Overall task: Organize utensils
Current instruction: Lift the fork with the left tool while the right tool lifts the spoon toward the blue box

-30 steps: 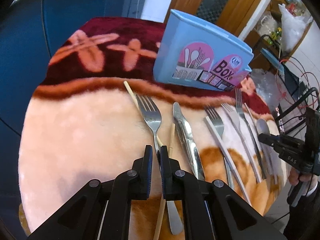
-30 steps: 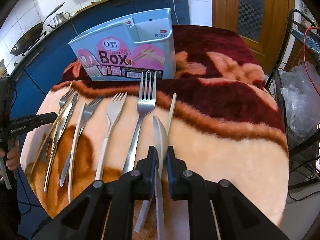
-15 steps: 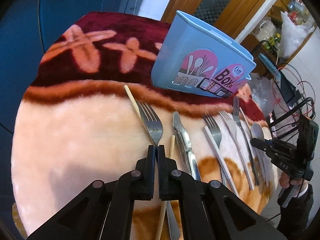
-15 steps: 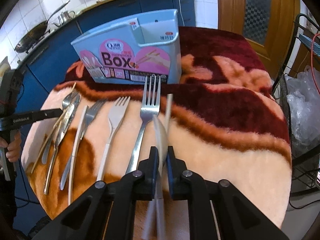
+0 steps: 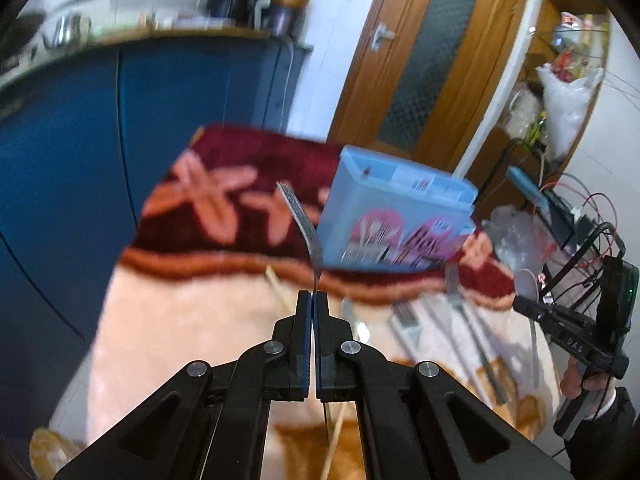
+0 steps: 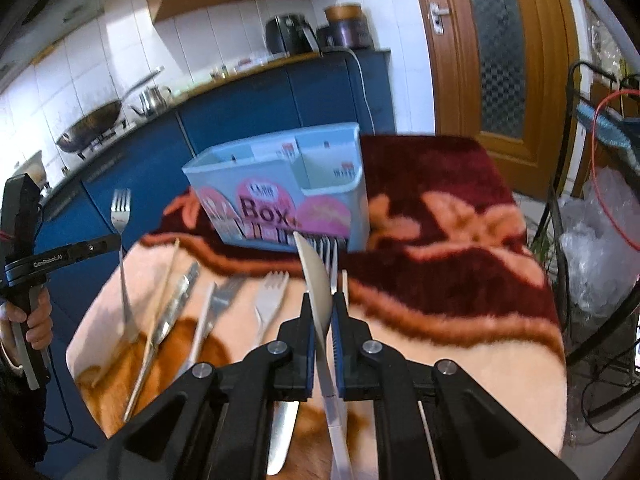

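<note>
Two utensils are lifted at this moment, one in each gripper, so the step in hand looks like the carry toward the blue utensil box (image 5: 396, 220).

From the left wrist view, the left gripper (image 5: 312, 300) has its jaws pressed fully together on the thin neck of a steel fork (image 5: 302, 224). The fork head rises in front of the box, just beside the box's left edge, clear of the blanket (image 5: 192, 320). Other forks and a chopstick (image 5: 278, 290) lie on the blanket in front of the box. To the right of the box, the right gripper (image 5: 524, 304) shows small with the spoon bowl above it.

From the right wrist view, the right gripper (image 6: 320, 312) has its jaws nearly shut, clamped on a spoon (image 6: 316, 276) at the base of its bowl. The spoon tip points at the box front. Left of the box, the fork hangs in the air from the other gripper.

Next, I judge each hand must rise above the box rim, choose a compartment, tip the utensil handle-down and only then release.
</note>
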{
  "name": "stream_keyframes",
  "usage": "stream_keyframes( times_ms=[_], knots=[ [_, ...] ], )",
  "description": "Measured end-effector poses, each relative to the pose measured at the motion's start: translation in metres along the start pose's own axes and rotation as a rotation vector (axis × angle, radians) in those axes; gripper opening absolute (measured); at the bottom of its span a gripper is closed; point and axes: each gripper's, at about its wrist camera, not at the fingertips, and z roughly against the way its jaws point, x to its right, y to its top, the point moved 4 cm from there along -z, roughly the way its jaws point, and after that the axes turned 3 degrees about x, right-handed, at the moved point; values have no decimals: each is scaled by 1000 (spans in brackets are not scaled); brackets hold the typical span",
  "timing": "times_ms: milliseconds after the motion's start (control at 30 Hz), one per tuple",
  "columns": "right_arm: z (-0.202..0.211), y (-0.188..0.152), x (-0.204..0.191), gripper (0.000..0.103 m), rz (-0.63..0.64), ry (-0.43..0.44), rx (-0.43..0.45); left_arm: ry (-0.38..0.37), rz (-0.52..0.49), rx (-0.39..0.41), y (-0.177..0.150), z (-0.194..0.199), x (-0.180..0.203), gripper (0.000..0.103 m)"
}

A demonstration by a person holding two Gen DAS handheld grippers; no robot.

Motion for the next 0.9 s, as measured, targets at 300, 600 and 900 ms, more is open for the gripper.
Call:
stream_keyframes(
  times_ms=[300, 600, 900],
  knots=[
    [20, 20, -2, 9, -14, 26, 156, 7, -75, 241, 37, 37, 37, 0],
    [6, 16, 4, 9, -39, 77, 111, 64, -60, 100, 39, 0, 34, 1],
    [-14, 11, 10, 9, -73, 134, 44, 147, 14, -110, 15, -61, -2, 22]
  ],
)
